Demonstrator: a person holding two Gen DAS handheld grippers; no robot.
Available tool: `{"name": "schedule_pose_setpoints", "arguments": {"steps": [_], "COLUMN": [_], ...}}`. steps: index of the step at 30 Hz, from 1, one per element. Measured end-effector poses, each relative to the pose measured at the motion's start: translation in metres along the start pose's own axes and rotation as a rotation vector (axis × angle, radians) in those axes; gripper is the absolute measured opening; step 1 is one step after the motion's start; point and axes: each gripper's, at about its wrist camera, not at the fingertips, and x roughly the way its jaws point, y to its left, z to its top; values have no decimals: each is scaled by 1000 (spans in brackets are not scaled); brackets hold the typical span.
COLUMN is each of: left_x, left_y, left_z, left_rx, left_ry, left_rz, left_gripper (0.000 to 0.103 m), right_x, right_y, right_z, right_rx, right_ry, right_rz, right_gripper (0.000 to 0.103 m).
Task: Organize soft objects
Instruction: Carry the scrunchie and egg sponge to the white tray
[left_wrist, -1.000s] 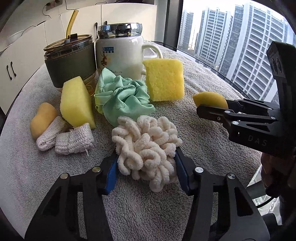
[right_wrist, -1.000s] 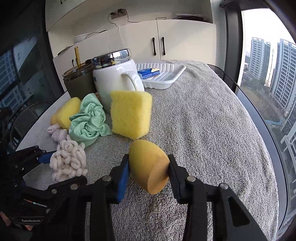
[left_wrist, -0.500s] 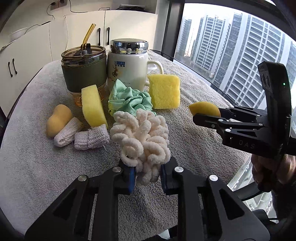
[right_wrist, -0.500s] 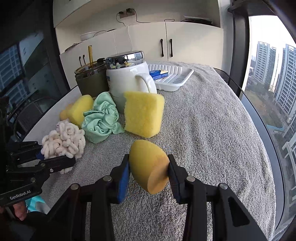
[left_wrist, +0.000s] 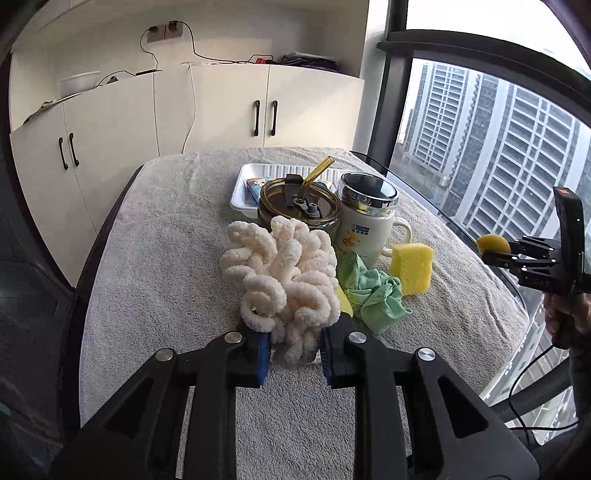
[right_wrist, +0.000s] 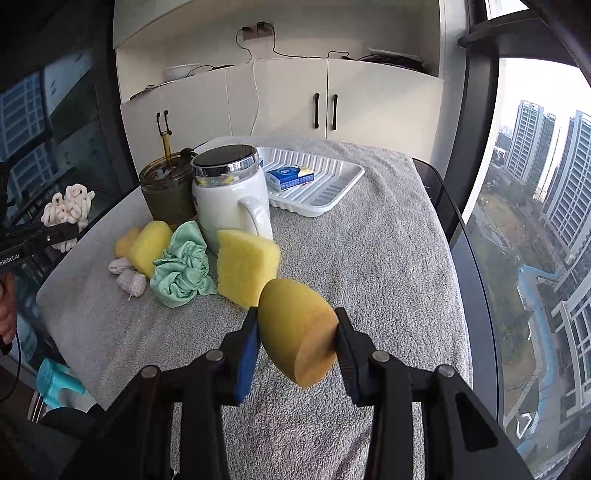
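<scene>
Both loads hang above the tabletop (right_wrist: 388, 258); the white tray (right_wrist: 332, 199) lies ahead, beyond the mug (right_wrist: 229, 206). The right claw (right_wrist: 295, 343), nearer it, grips the yellow sponge egg (right_wrist: 295, 328), flat end toward the camera. The left claw (left_wrist: 293, 354) clamps the cream loop scrunchie (left_wrist: 284, 277), standing upright.

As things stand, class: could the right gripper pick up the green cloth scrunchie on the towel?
Probably not yet: the right gripper is shut on the yellow-orange sponge, so its jaws are full. The green scrunchie itself lies uncovered.
</scene>
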Motion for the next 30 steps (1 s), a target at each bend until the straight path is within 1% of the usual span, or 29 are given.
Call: {"name": "schedule_pose_setpoints", "arguments": {"steps": [4, 7, 10, 13, 17, 20, 23, 26, 30], "left_x": [7, 16, 43, 70, 118, 159, 203, 242, 280], "left_y": [34, 49, 55, 55, 44, 41, 40, 34, 20], "left_z": [44, 79, 115, 148, 178, 192, 199, 196, 189], "left_rx": [45, 100, 170, 230, 324, 372, 388, 406, 439], "left_ry": [-43, -57, -36, -19, 53, 109, 174, 233, 282], "left_rz": [35, 29, 8, -23, -82, -103, -112, -127, -143], "left_gripper": [20, 20, 20, 20, 20, 20, 20, 20, 20], "right_x": [-2, 7, 27, 53, 94, 129, 168, 208, 246], "right_y": [-27, -44, -59, -65, -62, -56, -51, -49, -41], "right_z": [43, 80, 121, 159, 198, 217, 225, 225, 219], "right_rx": [-50, -78, -105, -141, -192, -220, -231, -224, -234], "right_ry": [-25, -26, -9, 17, 57, 97, 146, 205, 253], "right_rz": [-44, -57, -49, -33, -9, 17, 47, 69, 86], "right_gripper": [41, 41, 41, 41, 41, 41, 41, 41, 41]}}
